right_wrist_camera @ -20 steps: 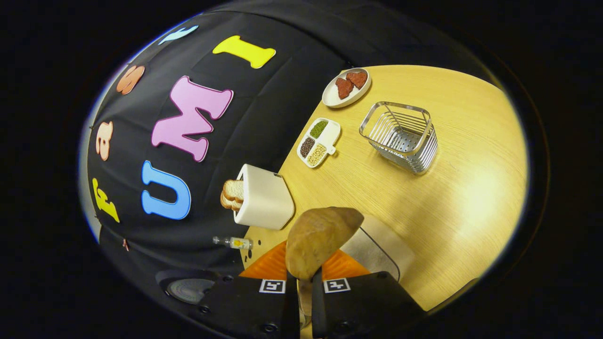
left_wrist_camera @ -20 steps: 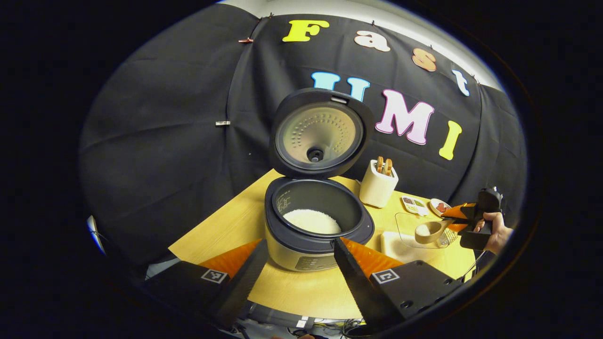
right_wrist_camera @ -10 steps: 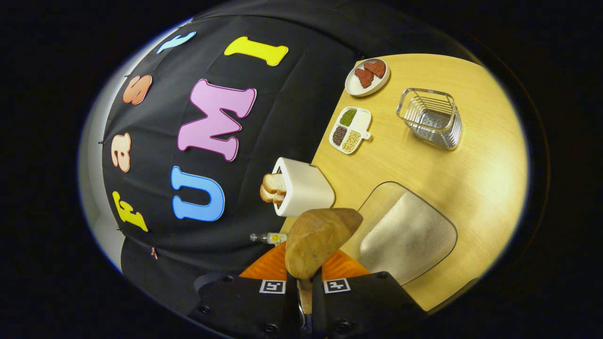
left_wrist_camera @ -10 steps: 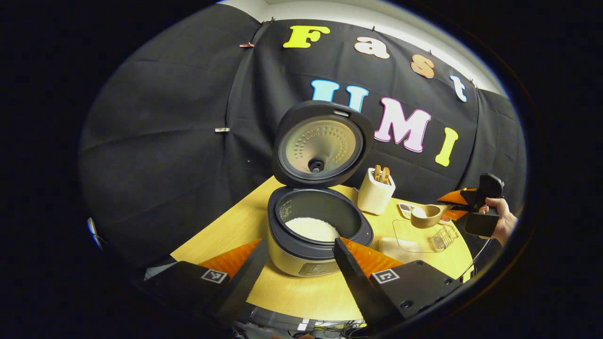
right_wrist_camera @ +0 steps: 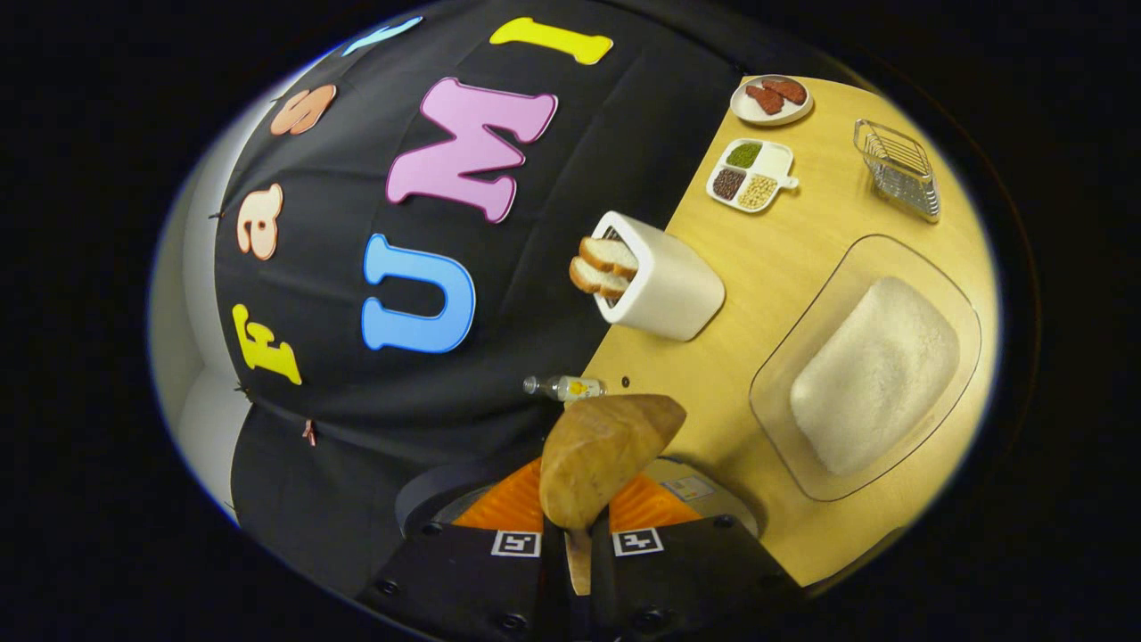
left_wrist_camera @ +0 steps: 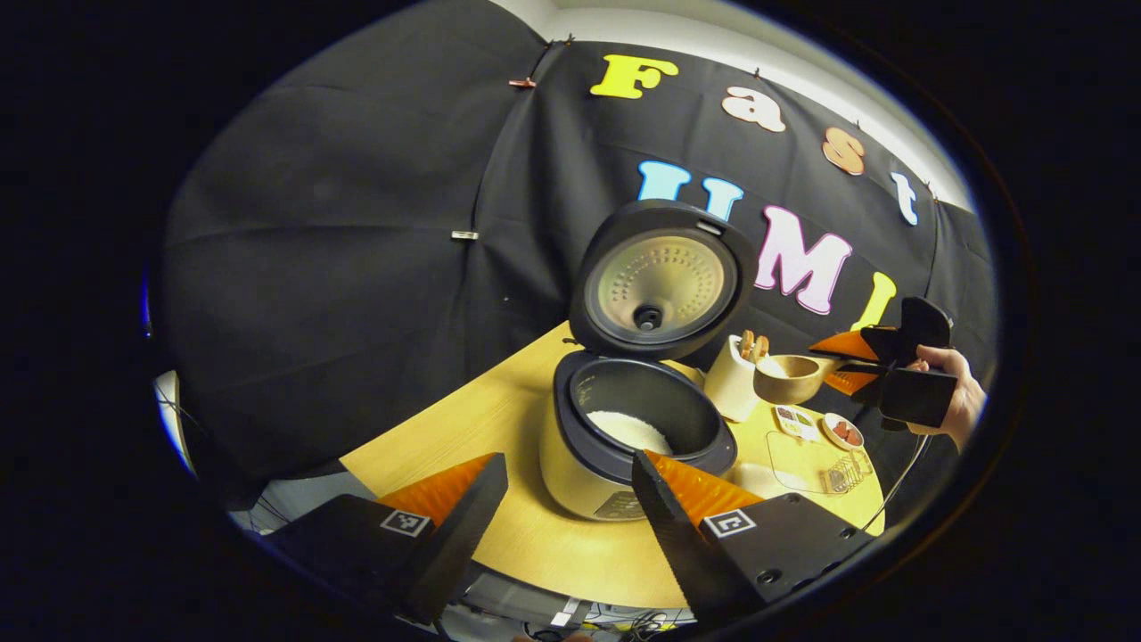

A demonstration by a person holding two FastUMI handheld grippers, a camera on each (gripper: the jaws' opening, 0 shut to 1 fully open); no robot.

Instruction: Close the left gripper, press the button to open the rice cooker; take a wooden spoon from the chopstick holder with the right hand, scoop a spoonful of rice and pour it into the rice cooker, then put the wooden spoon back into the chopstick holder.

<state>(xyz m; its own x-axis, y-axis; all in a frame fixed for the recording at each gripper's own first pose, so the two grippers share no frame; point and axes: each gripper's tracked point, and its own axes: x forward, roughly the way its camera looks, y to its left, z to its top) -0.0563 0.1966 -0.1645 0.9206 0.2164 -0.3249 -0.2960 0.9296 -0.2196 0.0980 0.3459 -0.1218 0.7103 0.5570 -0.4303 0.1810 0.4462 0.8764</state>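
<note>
The rice cooker [left_wrist_camera: 615, 464] stands open with its lid [left_wrist_camera: 664, 281] upright and white rice [left_wrist_camera: 628, 430] in the pot. My left gripper [left_wrist_camera: 566, 499] hangs open in front of it, holding nothing. To the right, a hand holds my right gripper [left_wrist_camera: 847, 367], shut on the handle of a wooden spoon [left_wrist_camera: 789, 376] whose bowl carries rice, above the table beside the cooker. In the right gripper view, the spoon's [right_wrist_camera: 602, 455] underside shows above my right gripper [right_wrist_camera: 578, 535]. The wire chopstick holder [right_wrist_camera: 896, 165] sits far off on the table.
A clear tray of rice [right_wrist_camera: 878, 370] lies on the wooden table [right_wrist_camera: 784, 276]. A white toaster [right_wrist_camera: 664, 285] with bread slices stands by the wall. A divided dish [right_wrist_camera: 749, 174], a plate of meat [right_wrist_camera: 771, 96] and a small bottle [right_wrist_camera: 566, 387] are nearby.
My right gripper has lifted the filled spoon from the rice tray and carried it up and toward the cooker. My left gripper has drifted left, still open.
</note>
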